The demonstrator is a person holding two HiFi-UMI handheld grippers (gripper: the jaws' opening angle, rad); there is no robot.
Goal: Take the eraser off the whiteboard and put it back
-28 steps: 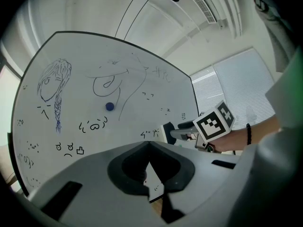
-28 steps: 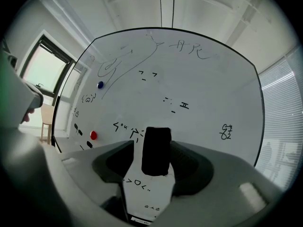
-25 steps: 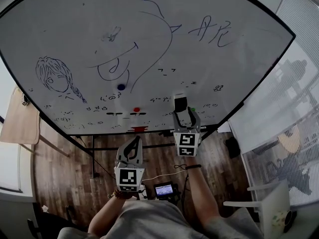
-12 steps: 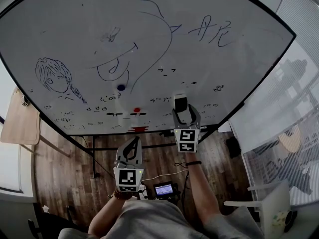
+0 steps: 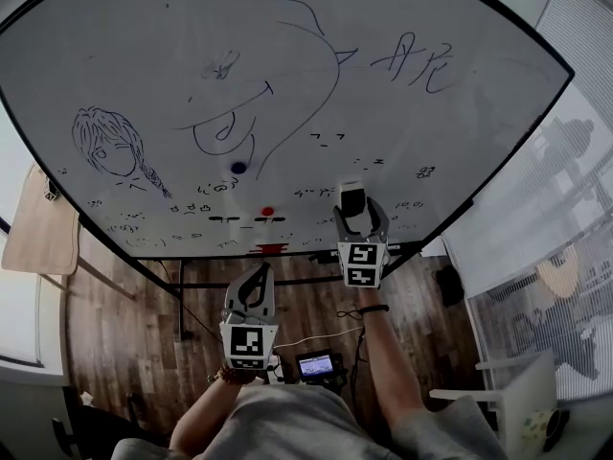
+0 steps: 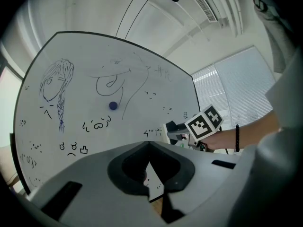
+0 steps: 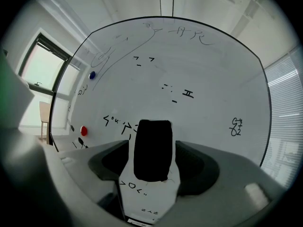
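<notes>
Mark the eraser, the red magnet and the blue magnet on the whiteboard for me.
eraser [image 7: 152, 150], right gripper view, middle of its black face.
red magnet [image 5: 267, 212], head view, its centre.
blue magnet [image 5: 238, 168], head view, its centre.

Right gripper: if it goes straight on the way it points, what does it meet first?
The eraser, between the right gripper's fingers, which have just been opening and look clear of it. Right behind it is the whiteboard; depth there is hard to judge.
</notes>
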